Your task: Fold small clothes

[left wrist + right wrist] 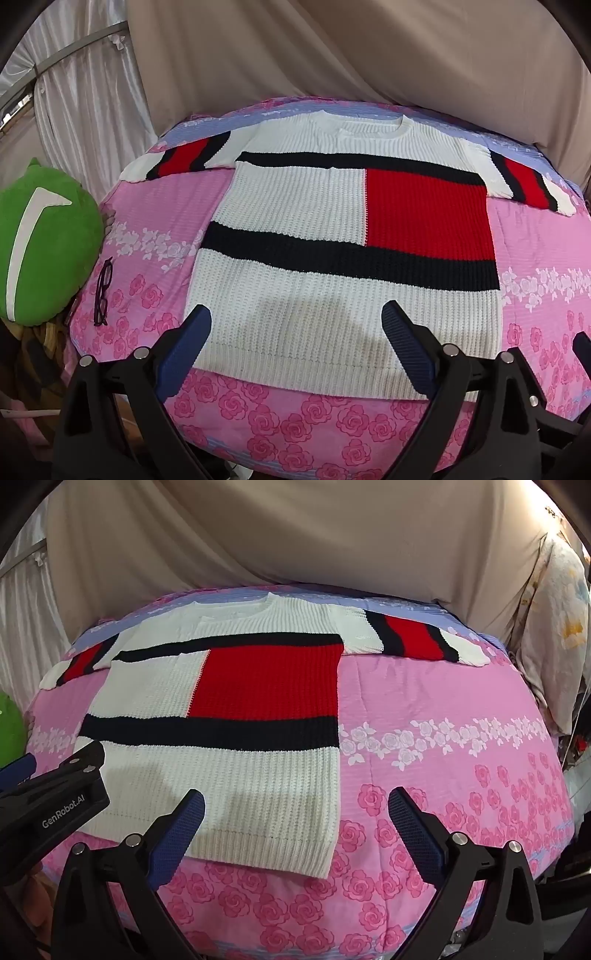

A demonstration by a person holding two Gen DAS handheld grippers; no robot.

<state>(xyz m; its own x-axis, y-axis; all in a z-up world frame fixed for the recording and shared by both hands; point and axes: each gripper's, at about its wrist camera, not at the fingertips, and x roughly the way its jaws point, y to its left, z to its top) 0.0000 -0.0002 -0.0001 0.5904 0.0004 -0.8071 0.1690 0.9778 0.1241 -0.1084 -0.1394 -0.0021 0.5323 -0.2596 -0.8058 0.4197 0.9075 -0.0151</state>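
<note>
A white knit sweater [295, 206] with navy stripes and a red block lies flat on the pink floral bed cover [155, 236], both sleeves spread out to the sides. It also shows in the right wrist view [229, 775]. My left gripper [297, 317] is open and empty, hovering over the sweater's hem. My right gripper [295, 805] is open and empty above the sweater's lower right corner. The left gripper's body [55, 805] shows at the left edge of the right wrist view.
A green plush pillow [40, 240] sits at the bed's left side, with dark-framed glasses [103, 291] beside it. Beige curtains [332, 55] hang behind the bed. A floral pillow [554, 627] stands at the right. The pink cover [461, 757] extends to the sweater's right.
</note>
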